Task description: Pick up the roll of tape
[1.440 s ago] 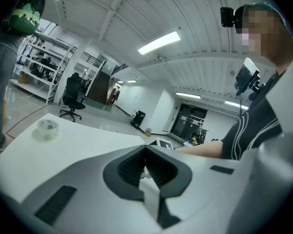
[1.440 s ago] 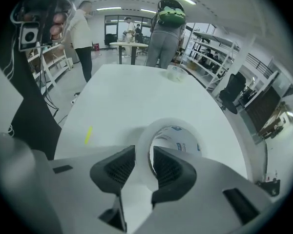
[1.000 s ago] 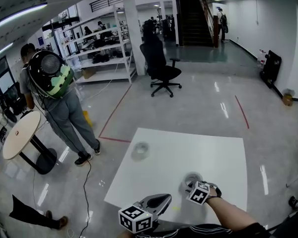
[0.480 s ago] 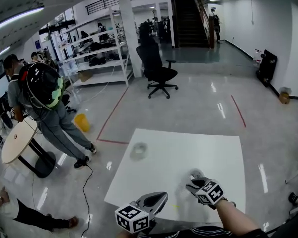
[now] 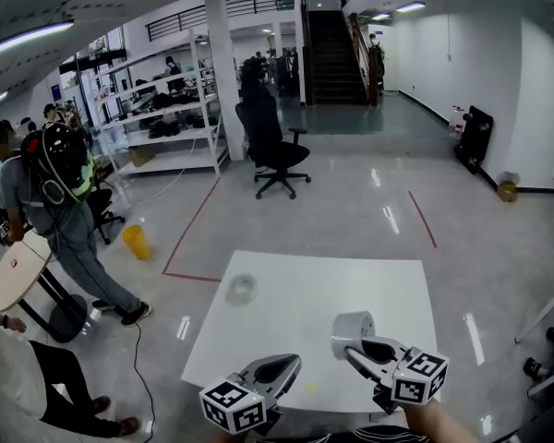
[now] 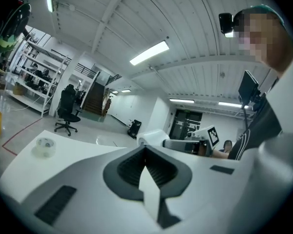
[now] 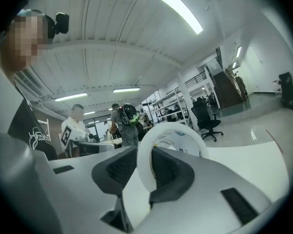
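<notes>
Clear roll (image 5: 242,288) lies flat on the white table (image 5: 305,293), far-left part, untouched. Left gripper (image 5: 286,367) sits low at the near table edge. In the left gripper view its jaws are pressed together with nothing between them. Right gripper (image 5: 351,344) is clenched about half-wide on the white roll of tape (image 5: 353,329), one jaw inside the ring and one outside. The roll stands on edge, off the table top.

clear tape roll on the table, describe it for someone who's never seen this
Find the white table on the floor. The clear tape roll lies near its far left corner. Unlike the white roll held in the right gripper, it is see-through and sits on the tabletop.
</notes>
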Motion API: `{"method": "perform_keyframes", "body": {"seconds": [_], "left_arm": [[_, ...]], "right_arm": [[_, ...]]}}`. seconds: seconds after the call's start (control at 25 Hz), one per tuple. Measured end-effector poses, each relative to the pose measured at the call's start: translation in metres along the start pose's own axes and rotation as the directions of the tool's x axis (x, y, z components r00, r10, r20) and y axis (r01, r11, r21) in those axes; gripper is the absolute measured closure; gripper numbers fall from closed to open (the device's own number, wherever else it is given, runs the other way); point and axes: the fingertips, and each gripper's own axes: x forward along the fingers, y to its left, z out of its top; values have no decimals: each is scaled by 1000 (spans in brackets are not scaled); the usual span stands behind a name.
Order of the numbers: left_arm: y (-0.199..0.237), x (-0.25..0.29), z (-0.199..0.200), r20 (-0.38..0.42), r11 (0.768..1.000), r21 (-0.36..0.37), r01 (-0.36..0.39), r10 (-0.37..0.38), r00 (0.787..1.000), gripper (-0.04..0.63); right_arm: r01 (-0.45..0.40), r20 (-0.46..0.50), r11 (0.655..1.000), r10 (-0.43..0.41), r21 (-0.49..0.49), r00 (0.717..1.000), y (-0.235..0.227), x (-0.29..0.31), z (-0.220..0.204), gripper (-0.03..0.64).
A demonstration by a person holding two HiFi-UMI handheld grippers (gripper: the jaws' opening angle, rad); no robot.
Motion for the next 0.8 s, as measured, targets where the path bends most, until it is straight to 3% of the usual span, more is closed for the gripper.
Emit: {"method": "perform_keyframes", "body": {"seconds": [0.32,0.8], "left_arm": [[-13,-2,8,24,1000,21,17,-18,1000,592],[-35,9,0,2,998,34,46,-46,999,592]], "right_arm": [[8,65,999,-6,-39,998,20,-26,13,522],[35,40,998,-33,-54,999,19,-43,-6,522]]}}
